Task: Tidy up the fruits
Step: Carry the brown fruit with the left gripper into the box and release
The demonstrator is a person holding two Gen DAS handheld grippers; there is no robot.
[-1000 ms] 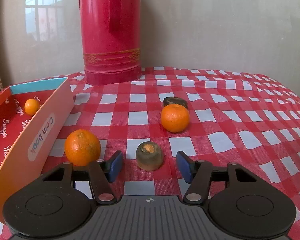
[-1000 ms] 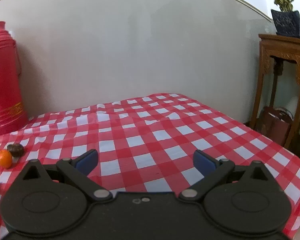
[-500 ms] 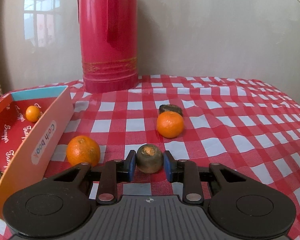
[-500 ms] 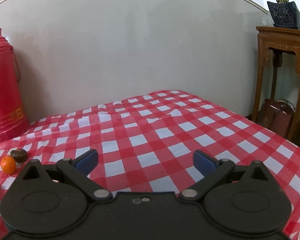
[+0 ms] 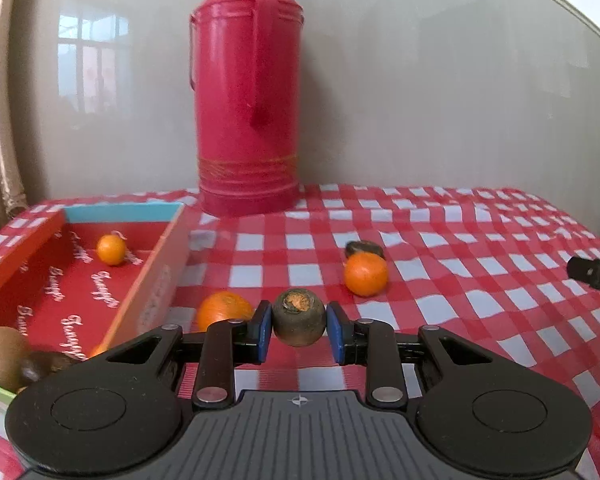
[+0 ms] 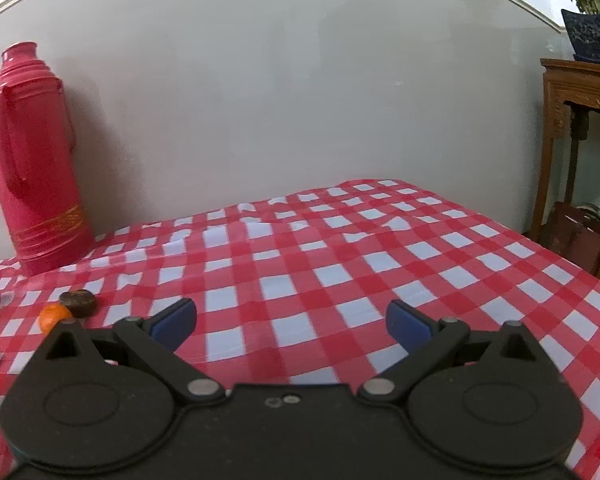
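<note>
My left gripper is shut on a dull brown-grey fruit with an orange scar on top, held above the checked tablecloth. On the cloth lie an orange just behind the left finger, a second orange farther right, and a dark fruit behind it. The red box at left holds a small orange and brown fruits. My right gripper is open and empty over the cloth; the orange and the dark fruit show at its far left.
A tall red thermos stands at the back by the wall, also in the right wrist view. A wooden side stand with a potted plant is beyond the table's right edge. The right gripper's tip shows at the left view's right edge.
My left gripper closed on the brown-grey fruit and lifted it off the cloth, with the view tilting up. My right gripper shifted slightly and stayed open.
</note>
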